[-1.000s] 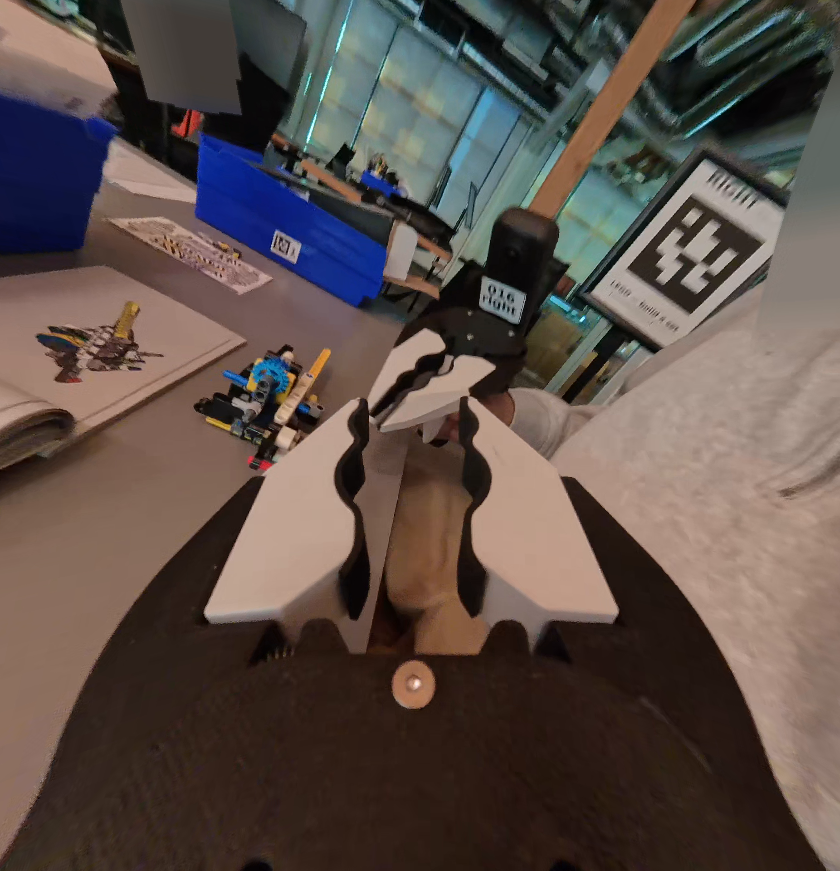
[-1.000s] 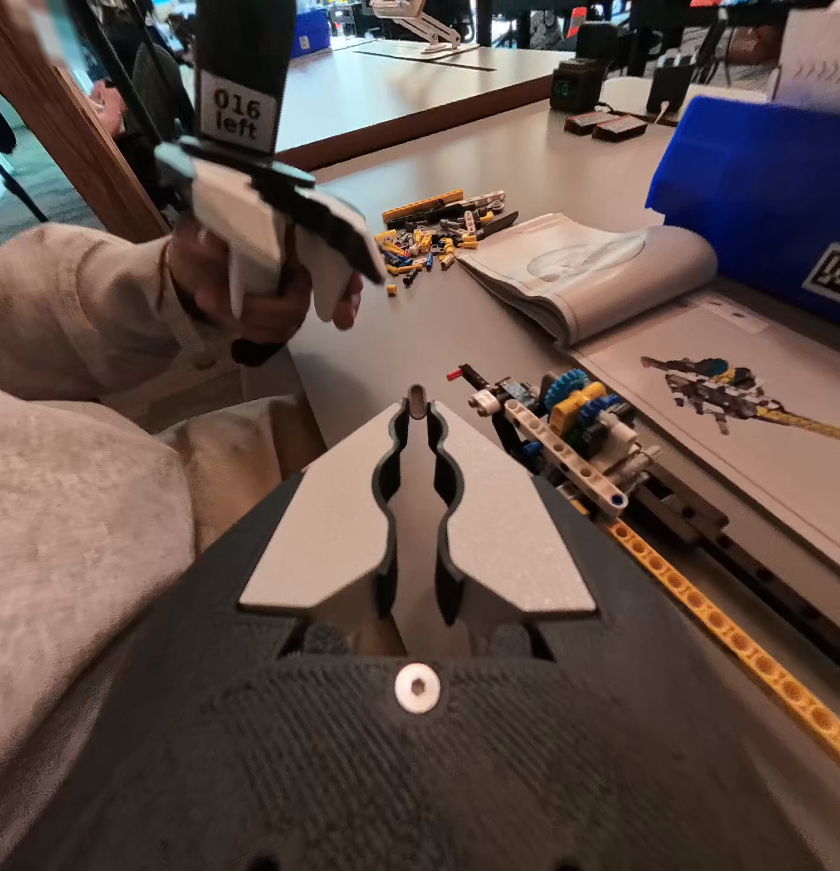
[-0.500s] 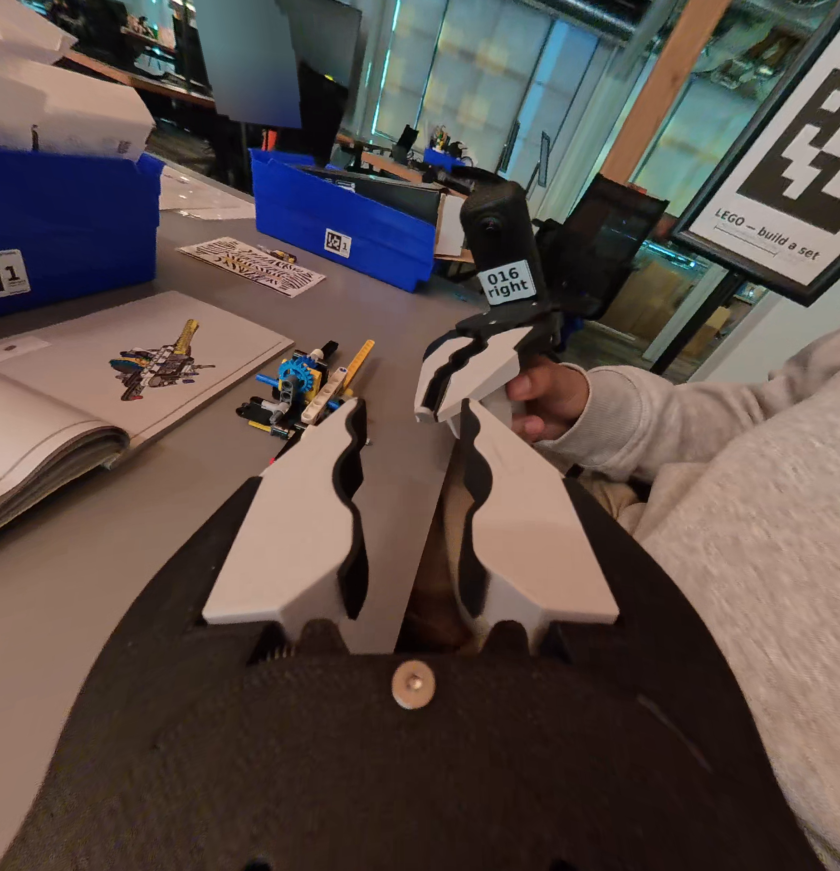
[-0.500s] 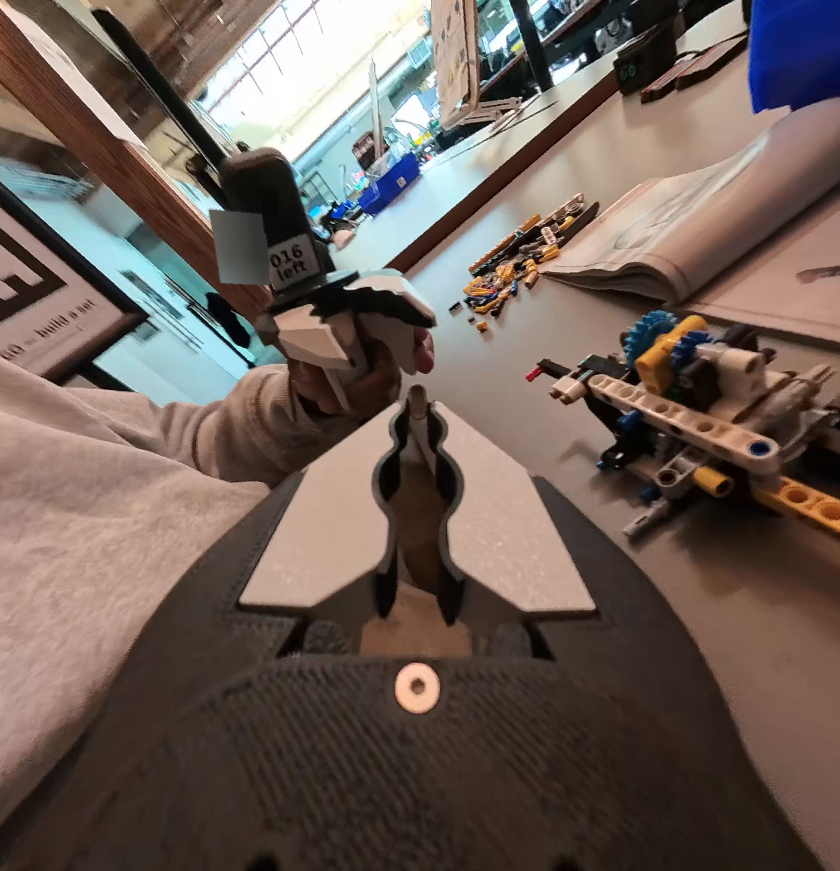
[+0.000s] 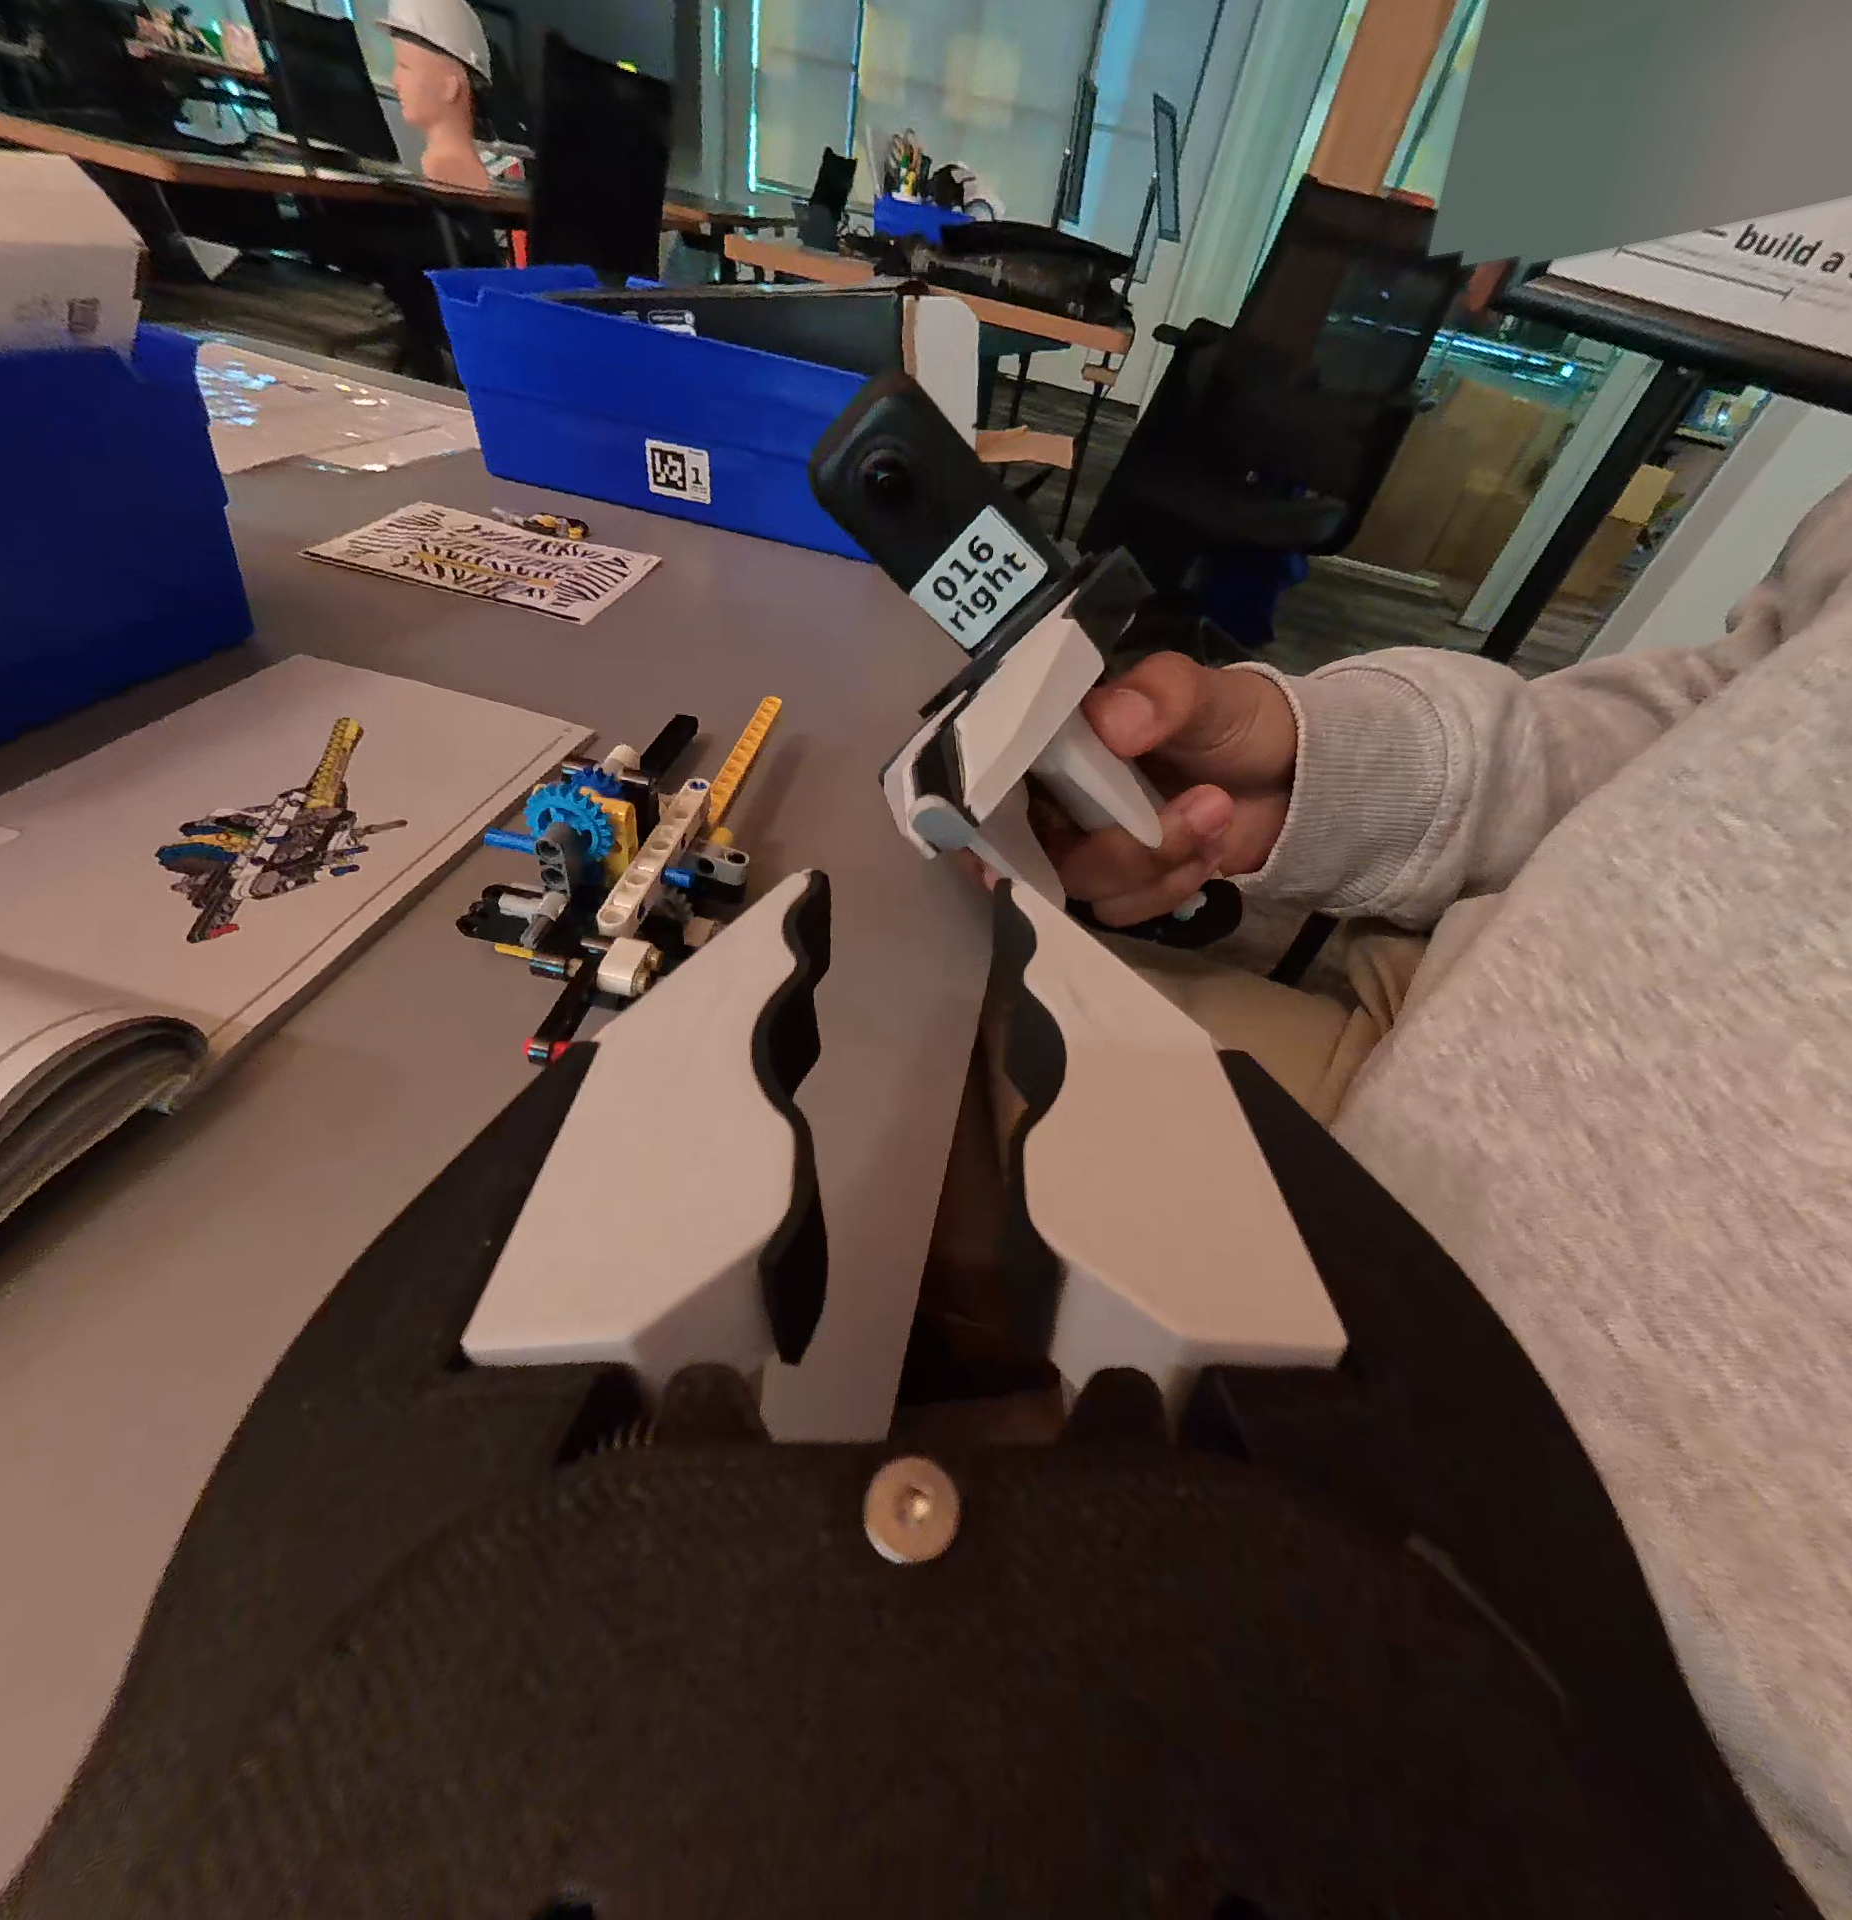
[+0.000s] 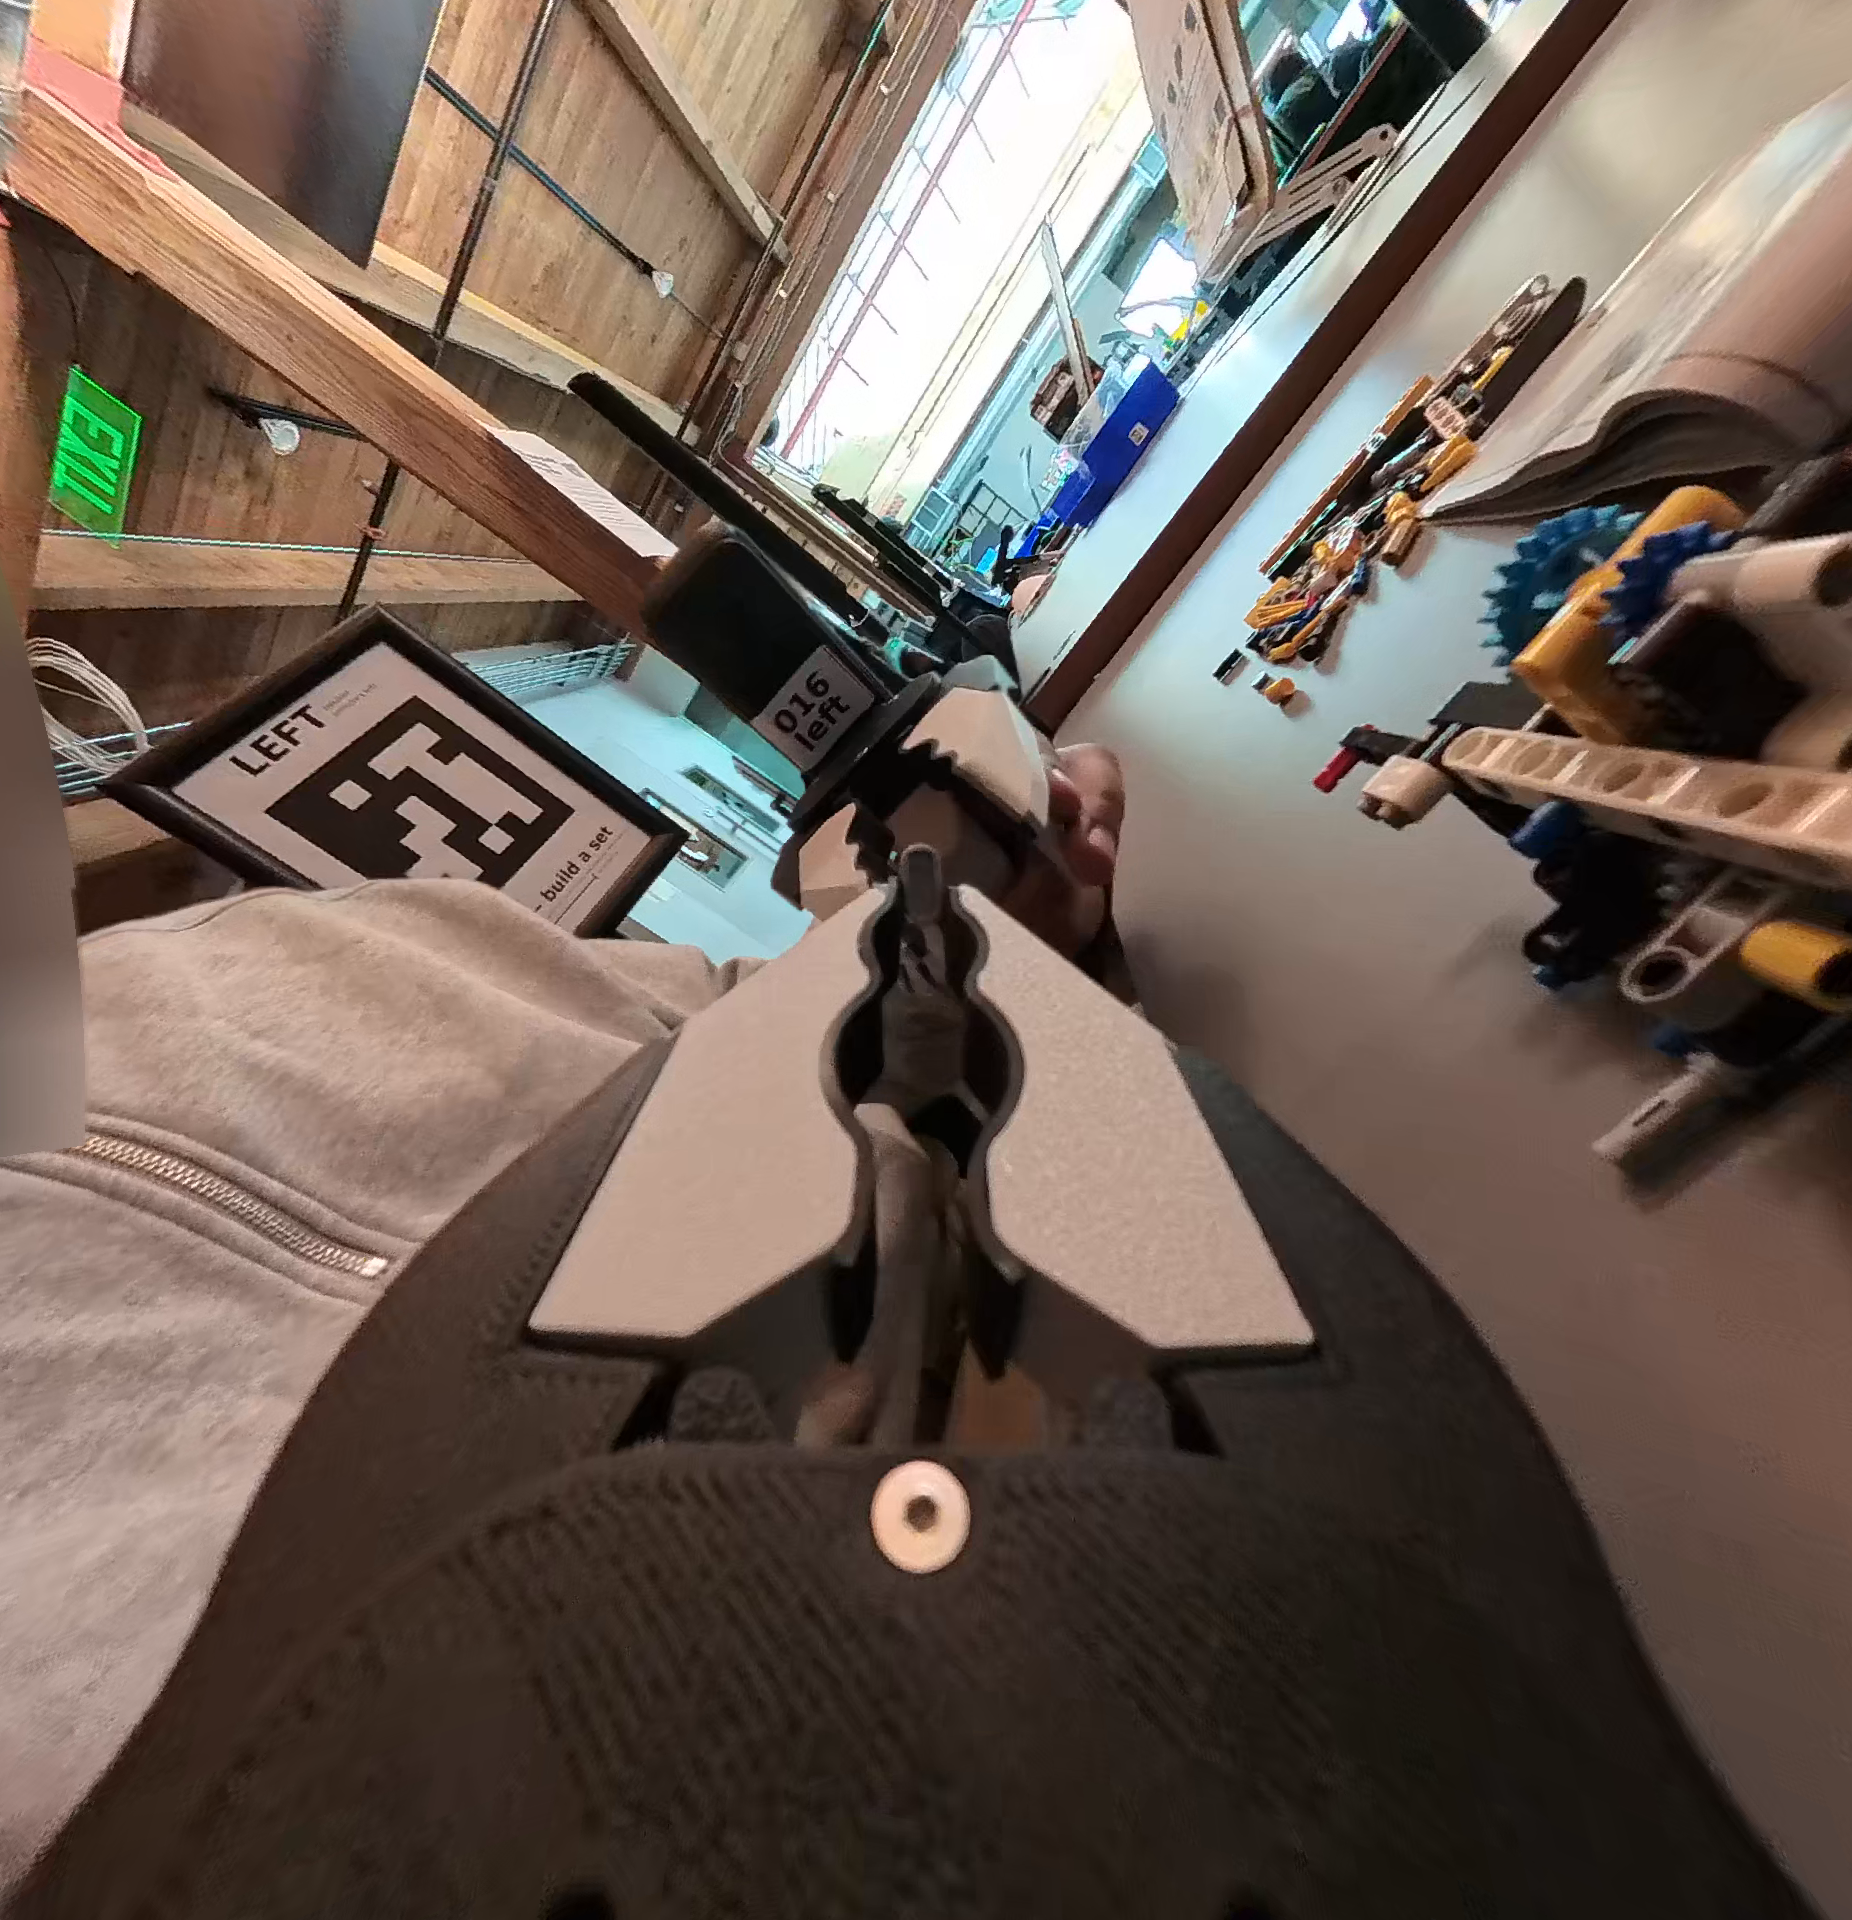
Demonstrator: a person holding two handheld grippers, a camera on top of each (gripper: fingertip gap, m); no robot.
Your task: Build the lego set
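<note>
My left gripper (image 5: 909, 894) is open and empty, held above the grey table's near edge. Just beyond its tips is my right gripper (image 5: 937, 826), held in a hand. In the right wrist view my right gripper (image 6: 920, 902) is shut on a small grey lego pin (image 6: 920, 871) that sticks out past its tips. The left gripper (image 6: 963, 774) is right in front of the pin. The half-built lego model (image 5: 631, 862), with a blue gear, yellow beam and white beam, lies on the table left of both grippers. It also shows in the right wrist view (image 6: 1680, 748).
An open instruction booklet (image 5: 226, 821) lies left of the model. A sticker sheet (image 5: 486, 561) and blue bins (image 5: 631, 405) stand farther back. A pile of loose lego pieces (image 6: 1358, 540) lies beyond the model. A person's grey sleeve (image 5: 1524, 1039) fills the right side. Only a small space, under 4 cm, lies between the two pairs of fingers.
The right gripper has rolled and tilted while keeping the grey pin. The two grippers have come closer, tip to tip. The left gripper has stayed open.
</note>
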